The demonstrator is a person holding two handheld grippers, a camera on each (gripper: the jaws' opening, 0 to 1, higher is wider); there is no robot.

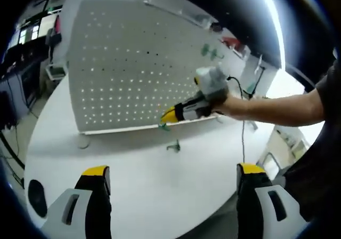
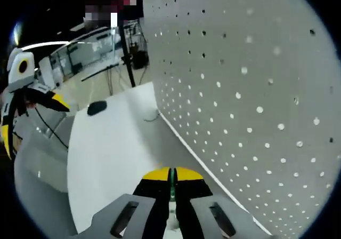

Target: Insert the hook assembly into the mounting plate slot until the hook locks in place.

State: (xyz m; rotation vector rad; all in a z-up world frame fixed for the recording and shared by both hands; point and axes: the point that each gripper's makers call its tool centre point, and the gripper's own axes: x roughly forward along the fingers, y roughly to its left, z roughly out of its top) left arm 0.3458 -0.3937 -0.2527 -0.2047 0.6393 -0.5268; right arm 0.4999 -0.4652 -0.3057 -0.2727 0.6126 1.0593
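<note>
left gripper view looks across the white table (image 1: pixel 133 169) at the upright pegboard (image 1: pixel 128 63), its bottom edge standing on the tabletop. the left gripper (image 1: pixel 173 183) hangs back with jaws wide and nothing between them, plenty of bare table ahead. one green hook (image 1: pixel 173 147) lies loose there. the right gripper (image 1: pixel 169 113) sits at the board's lower edge. right gripper view has the jaws pinched on a green hook (image 2: pixel 171 183), the pegboard (image 2: pixel 256 89) just beside.

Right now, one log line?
right claw: shut on green hook | pegboard: near | left claw: open | spare hook: on table
</note>
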